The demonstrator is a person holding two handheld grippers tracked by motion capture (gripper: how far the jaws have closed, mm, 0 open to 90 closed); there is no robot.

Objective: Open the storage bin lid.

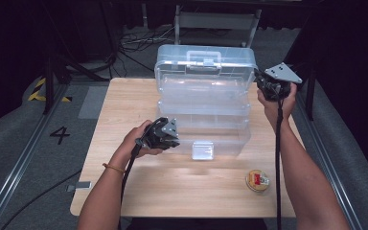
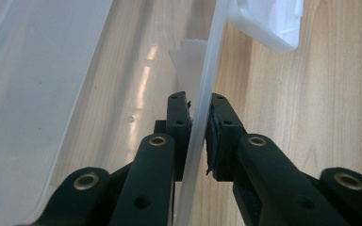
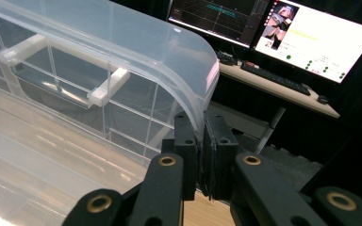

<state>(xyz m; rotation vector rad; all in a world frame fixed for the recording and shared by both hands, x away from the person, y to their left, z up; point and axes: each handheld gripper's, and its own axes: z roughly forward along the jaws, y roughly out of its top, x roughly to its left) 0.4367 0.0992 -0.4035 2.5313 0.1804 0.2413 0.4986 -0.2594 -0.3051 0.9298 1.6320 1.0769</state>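
Nearest the person, by the front right corner of the wooden desk [image 1: 124, 191], a small round tin [image 1: 257, 180] with an orange and white top is lying alone, well apart from both hands.

A little farther in, toward the middle of the desk, the left gripper [image 1: 168, 136] is gripping the front left rim of a clear plastic storage box [image 1: 206, 122]. In the left gripper view, its two black jaws are pressing together on the thin translucent front wall of the box [image 2: 207, 80], one jaw inside and one outside. The white front latch [image 1: 202, 150] is hanging down from the front wall just to the right of this gripper (in the left gripper view it is showing at the upper right [image 2: 268, 21]).

The box is sitting across the centre and back of the desk, its base resting flat on the wood. Its lid [image 1: 206, 64] is standing open, rising nearly upright along the far edge, with a carrying handle [image 1: 205, 56] on it.

Farthest away, at the back right corner of the desk, the right gripper [image 1: 262, 81] is holding the lid's right edge. In the right gripper view, its jaws are closing tightly on the curved corner rim of the lid [image 3: 188, 70].

Beyond the desk, monitors [image 3: 320, 40] are glowing on another table.
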